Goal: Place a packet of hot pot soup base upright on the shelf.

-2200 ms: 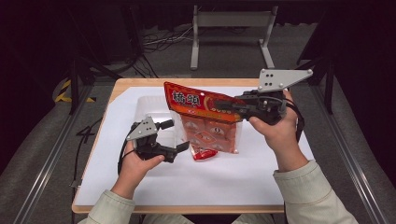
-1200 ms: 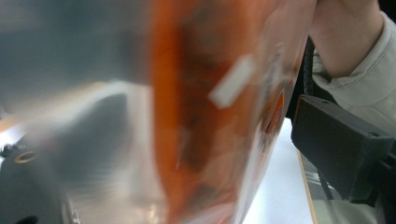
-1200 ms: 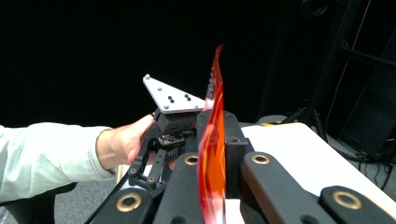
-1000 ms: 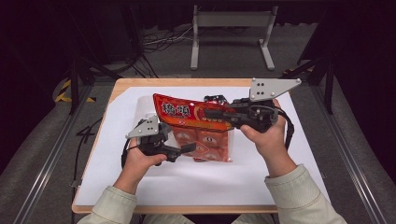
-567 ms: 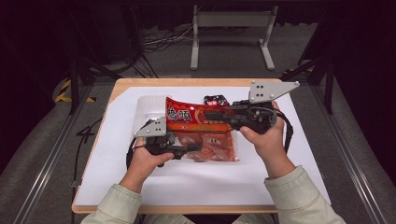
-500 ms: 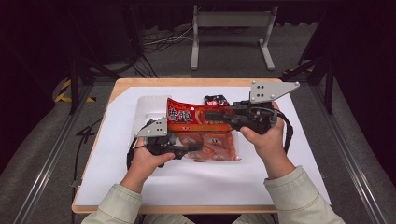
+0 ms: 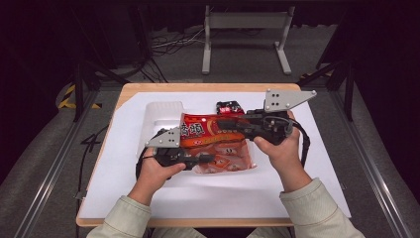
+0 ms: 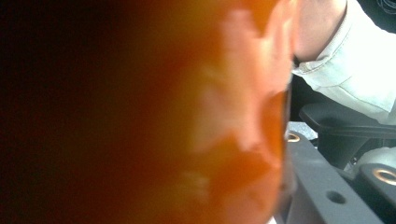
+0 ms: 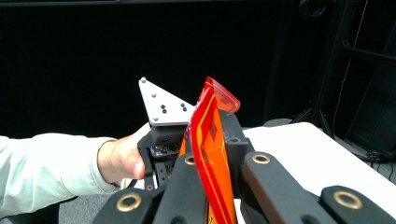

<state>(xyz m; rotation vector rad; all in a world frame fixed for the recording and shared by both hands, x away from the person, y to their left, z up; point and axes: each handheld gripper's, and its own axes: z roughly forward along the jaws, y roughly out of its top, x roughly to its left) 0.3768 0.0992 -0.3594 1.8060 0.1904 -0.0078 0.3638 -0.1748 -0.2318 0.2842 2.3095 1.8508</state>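
Dark room w/ black backdrop. Grey carpet floor [image 7: 39,163], cables [image 7: 168,42] at back, grey metal stand [image 7: 245,22], wooden worktop [image 7: 99,163] w/ white sheet [image 7: 317,153].

Wooden table [image 7: 208,88] under white sheet [image 7: 208,198]

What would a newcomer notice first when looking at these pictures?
The bright red-orange snack bag at the middle of the white-covered table draws the eye first. The right gripper is clamped on its upper edge, and the left gripper, whose jaws have just been closing, grips its lower left edge. Behind the bag lie a small red and black packet and a clear plastic container.
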